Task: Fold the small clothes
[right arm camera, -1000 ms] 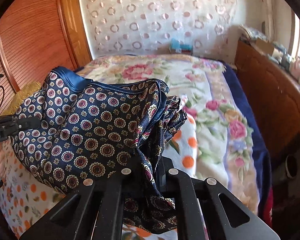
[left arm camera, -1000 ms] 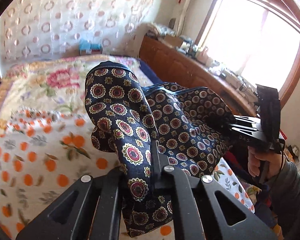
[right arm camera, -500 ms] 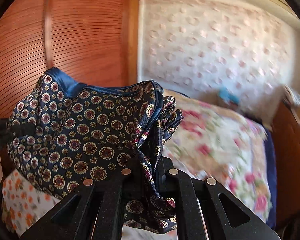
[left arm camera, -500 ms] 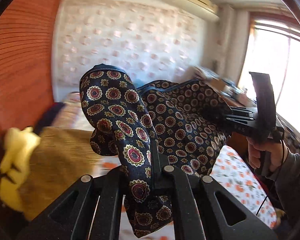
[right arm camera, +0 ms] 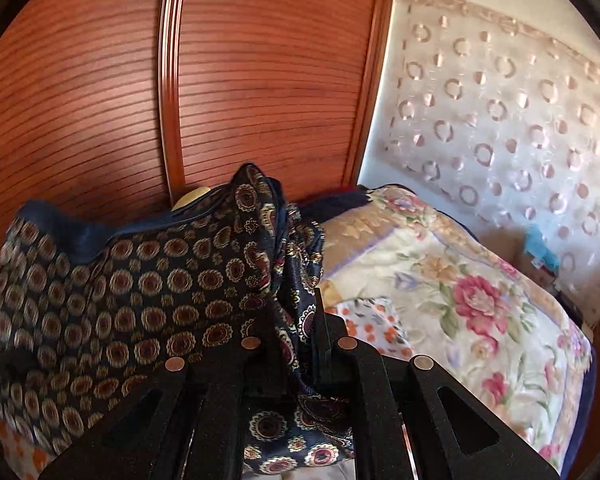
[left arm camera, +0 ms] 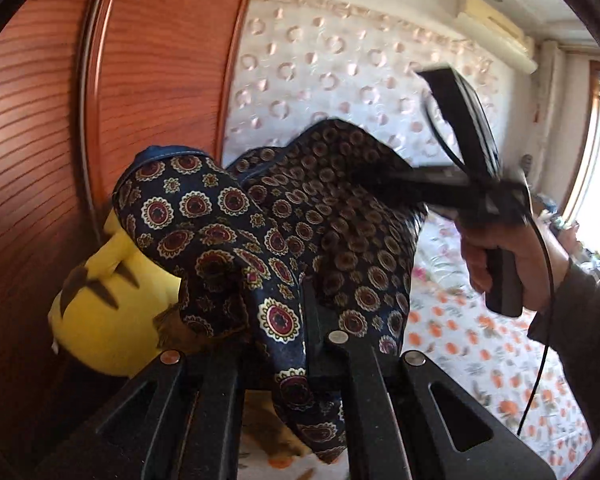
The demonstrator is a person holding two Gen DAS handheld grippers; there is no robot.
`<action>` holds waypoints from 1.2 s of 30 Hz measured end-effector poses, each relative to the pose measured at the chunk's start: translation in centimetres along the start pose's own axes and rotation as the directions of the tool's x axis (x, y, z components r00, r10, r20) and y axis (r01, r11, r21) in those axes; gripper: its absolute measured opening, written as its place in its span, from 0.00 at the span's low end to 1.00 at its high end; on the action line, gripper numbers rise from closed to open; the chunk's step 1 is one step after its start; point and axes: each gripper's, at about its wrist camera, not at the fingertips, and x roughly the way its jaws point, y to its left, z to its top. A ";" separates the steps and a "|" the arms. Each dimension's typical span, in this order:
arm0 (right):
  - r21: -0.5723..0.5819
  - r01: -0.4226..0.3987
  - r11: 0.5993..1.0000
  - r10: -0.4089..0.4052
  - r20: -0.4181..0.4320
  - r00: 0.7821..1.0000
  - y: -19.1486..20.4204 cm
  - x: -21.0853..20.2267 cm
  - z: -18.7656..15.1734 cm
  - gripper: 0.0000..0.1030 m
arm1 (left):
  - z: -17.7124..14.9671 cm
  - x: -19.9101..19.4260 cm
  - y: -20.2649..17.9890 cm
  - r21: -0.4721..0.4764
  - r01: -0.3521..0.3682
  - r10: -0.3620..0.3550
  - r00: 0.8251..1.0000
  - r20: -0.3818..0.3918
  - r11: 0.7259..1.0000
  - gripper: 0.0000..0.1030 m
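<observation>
A navy garment [left arm camera: 228, 216] printed with round red-and-cream medallions hangs in the air between my two grippers. My left gripper [left arm camera: 300, 312] is shut on one bunched edge of it. In the left wrist view my right gripper [left arm camera: 376, 184] shows blurred at the right, held by a hand [left arm camera: 500, 252], clamped on the garment's far corner. In the right wrist view the same garment [right arm camera: 132, 300] spreads to the left, and my right gripper [right arm camera: 304, 320] is shut on its gathered folds. The cloth hangs slack over both sets of fingers.
A ribbed wooden wardrobe door [right arm camera: 220, 100] stands close behind the garment. A yellow plush toy [left arm camera: 112, 304] lies low at the left. The bed carries a floral quilt [right arm camera: 480, 300] and an orange-dotted sheet [left arm camera: 480, 360]. A curtain with ring patterns [right arm camera: 520, 120] covers the far wall.
Both grippers have swung left with the garment still held: the window and dresser left the view, and the wooden wardrobe and yellow plush toy came in. The right gripper has rolled.
</observation>
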 end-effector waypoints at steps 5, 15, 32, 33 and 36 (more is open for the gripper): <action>0.046 0.097 0.994 -0.094 -0.077 0.993 -0.5 4.9 0.0 0.29 | -2.3 1.6 0.9 -0.018 -0.061 0.060 0.997 -0.045 0.998 0.14; 0.135 0.086 0.987 -0.090 0.019 0.996 -0.7 0.8 -2.8 0.46 | -2.0 -0.7 0.2 0.049 -0.072 0.074 0.996 -0.044 0.996 0.49; 0.297 0.095 0.950 -0.136 0.121 0.983 0.5 -20.7 -15.7 0.50 | -1.2 -10.0 -9.1 0.230 0.048 -0.064 0.996 0.062 0.972 0.80; 0.305 0.101 0.947 -0.145 0.124 0.982 0.7 -21.5 -16.2 0.53 | -1.3 -10.4 -9.8 0.239 0.058 -0.075 0.995 0.063 0.969 0.80; 0.332 0.139 0.933 -0.193 0.136 0.972 1.4 -24.4 -17.7 0.59 | -1.6 -11.6 -12.0 0.271 0.087 -0.109 0.992 0.068 0.959 0.80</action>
